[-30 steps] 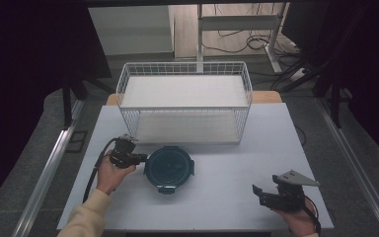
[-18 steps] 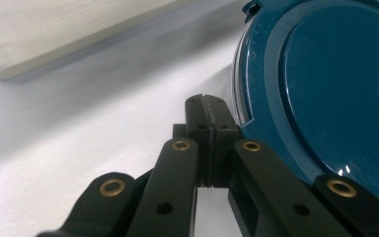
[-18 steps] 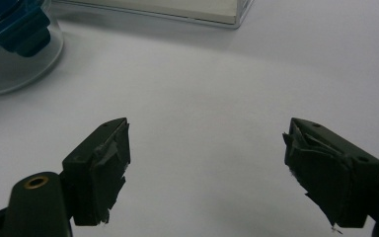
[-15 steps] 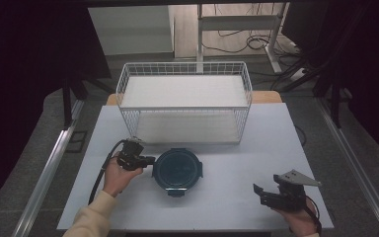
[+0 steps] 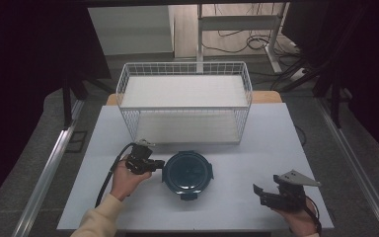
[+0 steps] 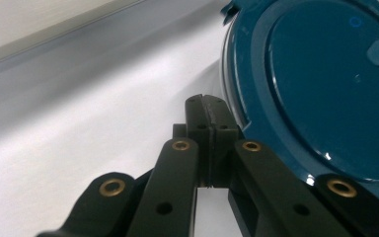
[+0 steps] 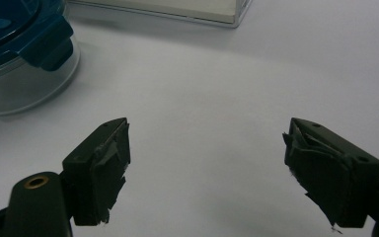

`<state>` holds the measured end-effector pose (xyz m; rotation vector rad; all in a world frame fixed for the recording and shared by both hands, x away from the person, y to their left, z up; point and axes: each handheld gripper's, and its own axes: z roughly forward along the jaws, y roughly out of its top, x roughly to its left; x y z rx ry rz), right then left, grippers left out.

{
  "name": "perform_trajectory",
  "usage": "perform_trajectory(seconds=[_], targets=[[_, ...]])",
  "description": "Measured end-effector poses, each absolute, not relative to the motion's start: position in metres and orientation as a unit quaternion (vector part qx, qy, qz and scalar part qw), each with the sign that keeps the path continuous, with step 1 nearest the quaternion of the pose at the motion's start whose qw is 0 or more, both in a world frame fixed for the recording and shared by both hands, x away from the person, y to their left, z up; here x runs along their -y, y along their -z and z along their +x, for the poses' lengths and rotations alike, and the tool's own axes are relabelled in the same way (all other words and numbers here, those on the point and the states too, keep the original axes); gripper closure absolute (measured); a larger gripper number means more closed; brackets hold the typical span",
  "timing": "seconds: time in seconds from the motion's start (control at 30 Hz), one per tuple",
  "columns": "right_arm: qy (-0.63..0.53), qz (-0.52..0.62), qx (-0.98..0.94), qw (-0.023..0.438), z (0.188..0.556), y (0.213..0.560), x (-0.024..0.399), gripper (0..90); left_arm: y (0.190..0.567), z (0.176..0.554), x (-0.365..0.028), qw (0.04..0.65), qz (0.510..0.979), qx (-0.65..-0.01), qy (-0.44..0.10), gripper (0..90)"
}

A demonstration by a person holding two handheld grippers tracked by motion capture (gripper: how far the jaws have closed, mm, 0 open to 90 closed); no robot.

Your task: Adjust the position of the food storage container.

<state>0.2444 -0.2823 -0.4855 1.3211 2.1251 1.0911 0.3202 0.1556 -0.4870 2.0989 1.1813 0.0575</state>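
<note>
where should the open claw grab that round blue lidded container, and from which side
Probably by the lid's rim on the side facing the right claw, coming in low and level. The container is flat and wider than the claw's gap, and its rim with the latch tab overhangs the clear wall.

Left claw (image 6: 208, 106) rises from the bottom edge, both black jaws pressed flat together, nothing between them. Brass-ringed holes show on the linkage arms below the tips. The closed tips lie just beside the left rim of a round dark teal lid (image 6: 325, 89), at or nearly touching its edge; contact cannot be told for certain. Lid takes up the upper right, glossy, with a raised inner disc, a small clasp tab at its top edge. Pale surface (image 6: 79, 113) spreads to the left, a light band crossing the upper left corner.
</note>
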Motion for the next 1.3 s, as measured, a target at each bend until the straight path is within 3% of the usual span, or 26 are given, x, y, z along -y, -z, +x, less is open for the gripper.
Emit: perform_trajectory(seconds=[0.37, 0.87, 1.1, 1.3], targets=[[-0.391, 0.474, -0.762, 0.204, 0.244, 0.486, 0.283, 17.3, 0.483, 0.324, -0.133, 0.337, 0.825, -0.450, -0.061, 90.0], [-0.391, 0.474, -0.762, 0.205, 0.244, 0.485, 0.282, 17.3, 0.483, 0.333, -0.118, 0.345, 0.824, -0.446, -0.054, 90.0], [-0.392, 0.475, -0.761, 0.204, 0.244, 0.485, 0.283, 17.3, 0.484, 0.338, -0.121, 0.358, 0.822, -0.441, -0.040, 90.0], [-0.403, 0.477, -0.755, 0.199, 0.242, 0.483, 0.286, 17.3, 0.467, 0.332, -0.143, 0.389, 0.797, -0.457, -0.062, 90.0]])
